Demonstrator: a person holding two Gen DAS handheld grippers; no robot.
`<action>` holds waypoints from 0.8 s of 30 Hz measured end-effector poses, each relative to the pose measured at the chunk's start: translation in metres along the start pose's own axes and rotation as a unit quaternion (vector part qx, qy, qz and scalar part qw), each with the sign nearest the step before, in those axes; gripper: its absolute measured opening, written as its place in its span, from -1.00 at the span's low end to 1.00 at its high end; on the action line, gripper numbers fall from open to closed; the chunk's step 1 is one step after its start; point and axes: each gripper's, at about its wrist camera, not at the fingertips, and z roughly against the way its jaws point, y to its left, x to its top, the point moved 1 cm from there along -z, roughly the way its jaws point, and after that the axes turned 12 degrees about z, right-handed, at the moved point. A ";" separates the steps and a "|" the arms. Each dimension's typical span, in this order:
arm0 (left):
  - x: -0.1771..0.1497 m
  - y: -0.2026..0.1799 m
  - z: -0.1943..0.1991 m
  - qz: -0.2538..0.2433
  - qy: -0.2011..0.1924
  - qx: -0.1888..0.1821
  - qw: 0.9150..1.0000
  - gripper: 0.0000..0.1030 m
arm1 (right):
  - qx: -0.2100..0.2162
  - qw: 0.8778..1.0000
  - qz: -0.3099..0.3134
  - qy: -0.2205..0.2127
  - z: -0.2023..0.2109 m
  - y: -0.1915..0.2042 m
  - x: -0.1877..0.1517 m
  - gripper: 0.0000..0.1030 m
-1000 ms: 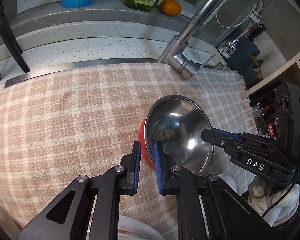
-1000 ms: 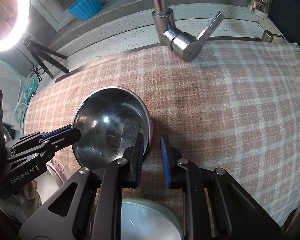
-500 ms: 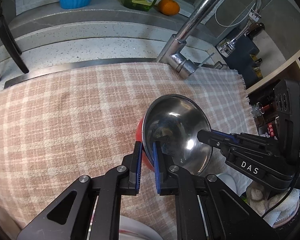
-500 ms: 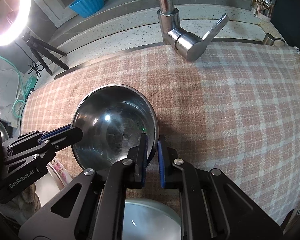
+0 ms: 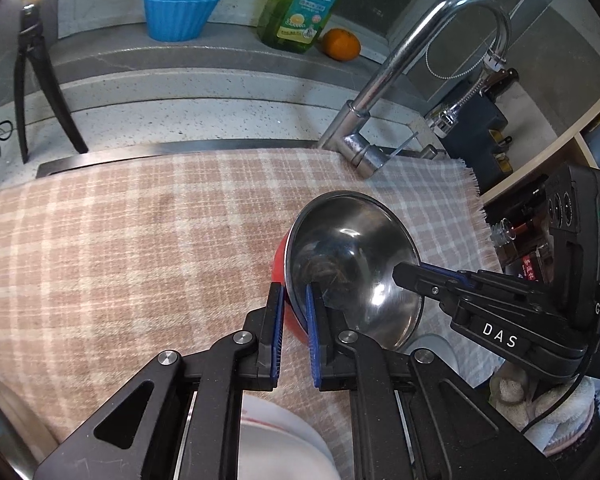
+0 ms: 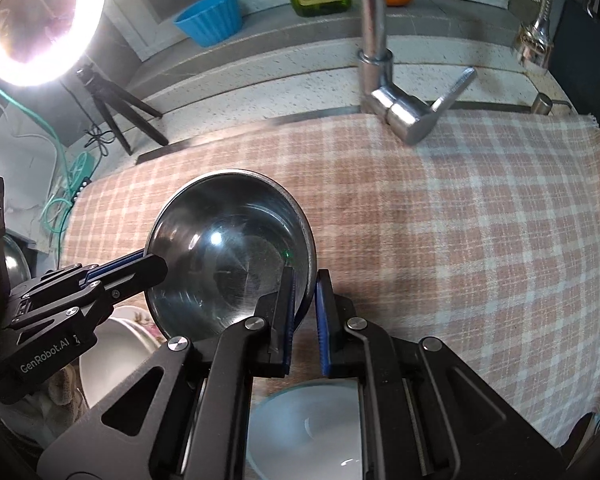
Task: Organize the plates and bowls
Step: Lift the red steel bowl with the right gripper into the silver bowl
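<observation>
I see both tools clamped on one steel bowl (image 5: 352,268), which has a red outer wall. My left tool (image 5: 294,312) is nearly closed, pinching the rim nearest its camera. My right tool (image 6: 305,300) is nearly closed too, gripping the opposite rim. The bowl sits between them, tilted, above the pink checked cloth (image 6: 480,220), with a white bowl (image 6: 300,432) below.
</observation>
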 end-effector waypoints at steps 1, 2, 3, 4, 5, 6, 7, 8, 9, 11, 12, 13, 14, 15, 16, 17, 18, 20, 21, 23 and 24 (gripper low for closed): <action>-0.001 0.001 0.003 0.001 -0.002 0.000 1.000 -0.82 | 0.001 1.000 0.003 -0.002 0.002 0.005 0.000 -0.81; -0.002 0.004 0.008 0.003 -0.007 -0.001 1.000 -0.82 | 0.003 1.000 0.005 -0.003 0.004 0.008 0.001 -0.81; -0.003 0.006 0.013 0.005 -0.010 -0.001 1.000 -0.82 | 0.004 1.000 0.007 -0.005 0.005 0.013 0.001 -0.81; -0.004 0.007 0.017 0.006 -0.014 -0.001 1.000 -0.82 | 0.005 1.000 0.010 -0.006 0.007 0.018 0.001 -0.81; -0.005 0.009 0.021 0.007 -0.017 -0.002 1.000 -0.82 | 0.006 1.000 0.013 -0.007 0.009 0.023 0.001 -0.81; -0.006 0.012 0.025 0.007 -0.019 -0.001 1.000 -0.82 | 0.007 1.000 0.016 -0.008 0.010 0.028 0.001 -0.81; -0.008 0.014 0.030 0.007 -0.022 0.000 1.000 -0.82 | 0.010 1.000 0.020 -0.009 0.012 0.034 0.001 -0.81; -0.009 0.017 0.035 0.008 -0.026 0.001 1.000 -0.82 | 0.012 1.000 0.022 -0.010 0.014 0.039 0.002 -0.81; -0.010 0.019 0.038 0.009 -0.027 0.001 1.000 -0.82 | 0.015 0.999 0.026 -0.012 0.015 0.044 0.002 -0.81; -0.014 0.026 0.047 0.017 -0.032 0.000 0.999 -0.82 | 0.018 0.999 0.031 -0.014 0.018 0.053 0.002 -0.81; -0.015 0.029 0.051 0.020 -0.034 0.000 0.999 -0.82 | 0.021 0.999 0.035 -0.015 0.020 0.059 0.002 -0.81; -0.017 0.032 0.055 0.022 -0.036 0.000 0.999 -0.82 | 0.023 0.999 0.038 -0.015 0.020 0.064 0.003 -0.81; -0.018 0.035 0.059 0.024 -0.038 0.000 0.999 -0.82 | 0.024 0.999 0.041 -0.016 0.021 0.069 0.002 -0.81; -0.020 0.039 0.064 0.027 -0.042 0.000 0.999 -0.82 | 0.026 0.998 0.045 -0.016 0.022 0.075 0.002 -0.81; -0.022 0.042 0.068 0.030 -0.044 0.002 0.999 -0.82 | 0.028 0.998 0.049 -0.017 0.023 0.081 0.002 -0.81; -0.023 0.045 0.072 0.032 -0.046 0.002 0.998 -0.82 | 0.030 0.998 0.051 -0.017 0.023 0.086 0.002 -0.81; -0.025 0.049 0.077 0.035 -0.049 0.002 0.998 -0.82 | 0.032 0.998 0.054 -0.018 0.023 0.091 0.002 -0.81; -0.028 0.056 0.086 0.040 -0.055 0.004 0.998 -0.82 | 0.036 0.997 0.060 -0.018 0.024 0.102 0.002 -0.81; -0.030 0.060 0.089 0.043 -0.057 0.004 0.997 -0.82 | 0.039 0.997 0.064 -0.019 0.024 0.109 0.002 -0.81; -0.033 0.068 0.097 0.050 -0.061 0.004 0.997 -0.82 | 0.043 0.996 0.070 -0.019 0.024 0.119 0.002 -0.81; -0.035 0.073 0.102 0.055 -0.064 0.004 0.996 -0.82 | 0.045 0.996 0.074 -0.019 0.024 0.125 0.002 -0.81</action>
